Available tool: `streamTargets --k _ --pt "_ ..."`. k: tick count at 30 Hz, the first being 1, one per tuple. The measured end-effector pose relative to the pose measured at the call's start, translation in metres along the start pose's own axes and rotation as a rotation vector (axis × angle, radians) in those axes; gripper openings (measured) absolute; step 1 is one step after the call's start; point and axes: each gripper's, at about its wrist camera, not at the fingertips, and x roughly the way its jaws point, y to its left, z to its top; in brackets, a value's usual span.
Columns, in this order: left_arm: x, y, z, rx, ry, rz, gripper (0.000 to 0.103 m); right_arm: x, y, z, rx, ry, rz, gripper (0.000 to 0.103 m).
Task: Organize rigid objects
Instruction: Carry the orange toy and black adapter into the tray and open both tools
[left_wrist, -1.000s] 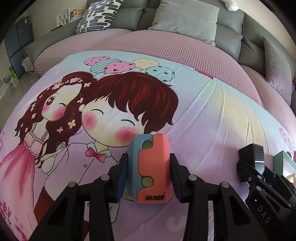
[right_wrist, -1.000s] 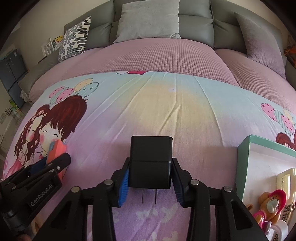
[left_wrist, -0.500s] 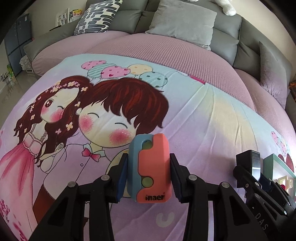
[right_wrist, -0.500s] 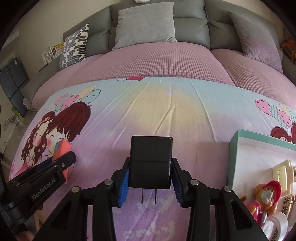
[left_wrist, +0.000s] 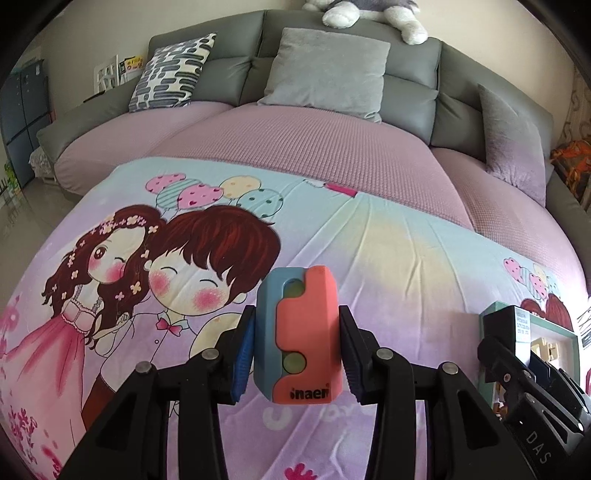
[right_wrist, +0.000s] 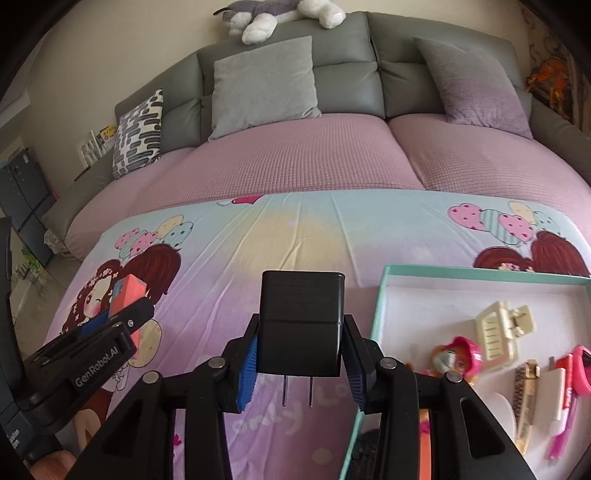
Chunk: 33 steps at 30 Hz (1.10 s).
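My left gripper (left_wrist: 295, 352) is shut on a blue and coral block (left_wrist: 297, 332) marked "inaer", held above the cartoon bedsheet (left_wrist: 388, 258). My right gripper (right_wrist: 301, 363) is shut on a black plug adapter (right_wrist: 301, 321) with its two prongs pointing toward me. It hangs just left of a mint-rimmed white tray (right_wrist: 380, 306). The tray holds a cream hair claw (right_wrist: 504, 330), a pink toy (right_wrist: 460, 352) and several small items. The left gripper also shows in the right wrist view (right_wrist: 122, 332), the right one in the left wrist view (left_wrist: 517, 343).
A grey sofa (right_wrist: 347, 77) with a grey cushion (right_wrist: 264, 85), a patterned cushion (right_wrist: 138, 134) and a plush toy (right_wrist: 280, 14) stands behind the pink cover (right_wrist: 295, 158). A dark cabinet (right_wrist: 24, 199) and the floor lie to the left.
Both grippers have lifted and pulled back with their objects still held. More of the sofa shows, and the tray has come further into the right wrist view.
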Motion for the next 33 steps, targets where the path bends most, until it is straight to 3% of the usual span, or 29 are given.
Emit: streamTargets --k 16,20,25,33 --pt "-0.033 -0.057 -0.008 0.127 -0.049 -0.069 0.044 -0.058 -0.049 -0.018 0.093 -0.068 -0.061 0.043" --pt "-0.040 -0.071 -0.012 0.152 -0.051 -0.115 0.044 -0.067 -0.064 -0.026 0.120 -0.068 -0.077 0.043" --pt "-0.049 -0.093 -0.016 0.189 -0.054 -0.188 0.044 -0.079 -0.088 -0.032 0.151 -0.081 -0.126 0.043" --pt "-0.056 -0.120 -0.021 0.239 -0.052 -0.232 0.044 -0.094 -0.136 -0.034 0.230 -0.096 -0.217 0.043"
